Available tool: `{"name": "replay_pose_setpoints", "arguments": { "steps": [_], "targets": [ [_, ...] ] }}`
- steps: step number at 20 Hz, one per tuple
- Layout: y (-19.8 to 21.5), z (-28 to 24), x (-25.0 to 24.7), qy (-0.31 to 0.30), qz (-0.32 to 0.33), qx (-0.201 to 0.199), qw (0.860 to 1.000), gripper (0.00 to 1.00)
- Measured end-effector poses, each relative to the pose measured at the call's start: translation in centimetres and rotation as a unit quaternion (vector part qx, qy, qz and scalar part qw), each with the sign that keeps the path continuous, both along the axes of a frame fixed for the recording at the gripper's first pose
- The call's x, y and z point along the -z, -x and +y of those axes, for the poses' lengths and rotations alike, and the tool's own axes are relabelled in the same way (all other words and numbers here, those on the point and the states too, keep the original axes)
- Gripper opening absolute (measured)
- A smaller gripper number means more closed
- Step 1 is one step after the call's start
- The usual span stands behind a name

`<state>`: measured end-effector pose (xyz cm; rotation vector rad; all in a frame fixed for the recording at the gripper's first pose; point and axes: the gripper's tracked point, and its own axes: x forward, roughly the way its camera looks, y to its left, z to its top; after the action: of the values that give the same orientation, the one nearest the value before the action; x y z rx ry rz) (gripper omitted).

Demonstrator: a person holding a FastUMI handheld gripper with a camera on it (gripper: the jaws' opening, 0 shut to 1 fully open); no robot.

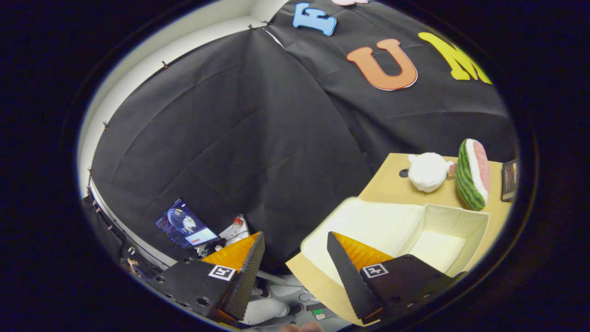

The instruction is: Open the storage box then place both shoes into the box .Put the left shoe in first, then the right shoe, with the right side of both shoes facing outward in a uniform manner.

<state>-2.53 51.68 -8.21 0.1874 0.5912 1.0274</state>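
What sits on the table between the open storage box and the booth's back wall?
In the gripper view, a white plush toy and a watermelon-slice toy lie on the table beyond the open storage box. The gripper is open, holding nothing.

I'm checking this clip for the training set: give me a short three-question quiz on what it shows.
1. True or false: the storage box is open, its lid folded back on the table.
2. What lies between the gripper fingers? A) a shoe B) the lid C) nothing
3. Which striped toy stands beyond the box, beside the white plush?

Key: 1 true. 2 C: the fingers are apart, one above the lid, the other off the table. 3 the watermelon slice.
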Motion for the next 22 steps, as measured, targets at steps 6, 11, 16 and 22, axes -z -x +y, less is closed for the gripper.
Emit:
{"name": "replay_pose_setpoints", "arguments": {
  "steps": [6, 11, 16, 22],
  "targets": [
    [-1.4, -4.5, -0.6, 0.037, -0.087, 0.082, 0.992, 0.92],
    [-1.9, -10.8, -3.6, 0.048, -0.161, 0.152, 0.974, 0.95],
    [-1.9, -18.3, -6.0, 0.044, -0.197, 0.222, 0.954, 0.95],
    [-2.4, -30.6, -7.3, 0.070, -0.236, 0.326, 0.913, 0.96]
  ]
}}
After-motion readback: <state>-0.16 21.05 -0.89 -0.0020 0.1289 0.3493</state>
